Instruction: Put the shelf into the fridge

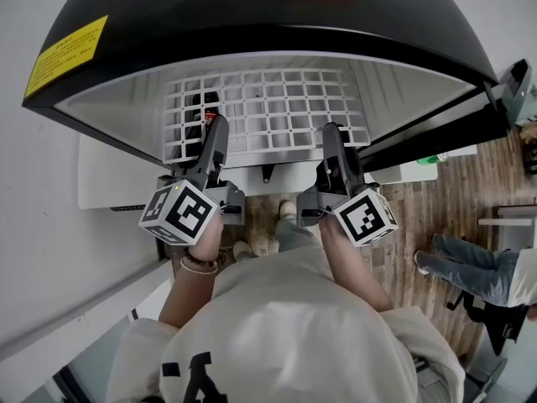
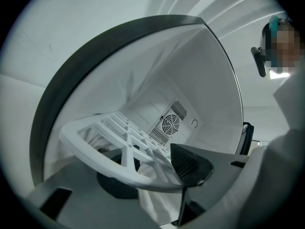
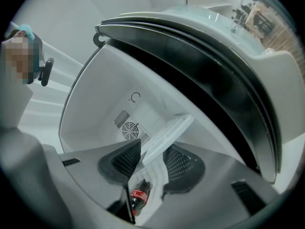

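- Head view: the shelf [image 1: 268, 107], a white grid, lies flat in the open mouth of the fridge [image 1: 277, 23]. Most of it is under the black top, and its long side runs across the opening. The left gripper [image 1: 216, 137] and the right gripper [image 1: 334, 141] both reach in about level and hold its near rim, one toward each end. The shelf therefore lies straight ahead of both, and neither hand is nearer. A bottle [image 1: 207, 116] with a red label shows through the grid on the left, lower down in the fridge.
- Left gripper view: the left gripper [image 2: 157, 173] has its jaws closed on the rim of the shelf [image 2: 109, 137], with a dark pad against each face of it. They stand fairly wide, since the rim fills the gap. From there the grid runs away toward the back wall of the fridge [image 2: 205, 80], where a round fan grille [image 2: 169, 124] sits. The far edge looks short of that wall.
- Right gripper view: the right gripper [image 3: 153, 159] likewise pinches the shelf [image 3: 167, 135], whose edge passes between its two ribbed pads. The fan grille [image 3: 129, 130] lies beyond it, and the bottle [image 3: 137, 197] lies below. Whatever ledges the shelf sits on are not visible. I judge the coming move to be a straight, even push from both hands along the short axis, since one side leading could skew the shelf against the walls.
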The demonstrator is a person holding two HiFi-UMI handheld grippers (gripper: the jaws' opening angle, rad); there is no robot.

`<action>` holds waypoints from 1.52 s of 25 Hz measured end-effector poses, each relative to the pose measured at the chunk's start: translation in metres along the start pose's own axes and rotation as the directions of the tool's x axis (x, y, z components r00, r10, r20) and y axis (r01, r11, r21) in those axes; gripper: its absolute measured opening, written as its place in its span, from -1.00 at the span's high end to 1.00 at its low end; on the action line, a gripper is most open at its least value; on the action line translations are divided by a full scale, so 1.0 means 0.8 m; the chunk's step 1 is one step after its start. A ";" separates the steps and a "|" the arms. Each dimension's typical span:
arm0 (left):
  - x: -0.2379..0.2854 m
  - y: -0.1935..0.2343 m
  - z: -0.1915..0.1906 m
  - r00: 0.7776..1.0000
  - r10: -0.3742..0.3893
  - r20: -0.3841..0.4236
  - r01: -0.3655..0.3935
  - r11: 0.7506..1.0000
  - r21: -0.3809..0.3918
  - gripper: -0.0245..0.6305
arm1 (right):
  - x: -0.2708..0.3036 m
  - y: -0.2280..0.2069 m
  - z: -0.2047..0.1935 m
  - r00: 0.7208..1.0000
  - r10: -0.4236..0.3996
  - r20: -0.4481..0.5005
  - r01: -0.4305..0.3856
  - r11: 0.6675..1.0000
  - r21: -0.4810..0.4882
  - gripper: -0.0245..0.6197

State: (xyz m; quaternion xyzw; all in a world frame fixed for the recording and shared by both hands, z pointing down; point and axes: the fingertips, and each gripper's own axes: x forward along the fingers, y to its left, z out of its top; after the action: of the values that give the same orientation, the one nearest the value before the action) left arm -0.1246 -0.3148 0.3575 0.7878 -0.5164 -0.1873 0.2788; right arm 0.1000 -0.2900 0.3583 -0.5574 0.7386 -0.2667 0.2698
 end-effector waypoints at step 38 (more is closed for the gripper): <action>0.024 0.008 0.009 1.000 0.014 0.020 -0.014 1.000 0.001 0.30 | 0.024 -0.006 0.003 1.000 0.000 -0.006 0.000 1.000 0.000 0.42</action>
State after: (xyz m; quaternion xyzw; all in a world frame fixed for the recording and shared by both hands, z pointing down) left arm -0.1258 -0.3359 0.3562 0.7825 -0.5247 -0.1930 0.2742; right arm 0.1005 -0.3102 0.3578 -0.5564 0.7394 -0.2684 0.2677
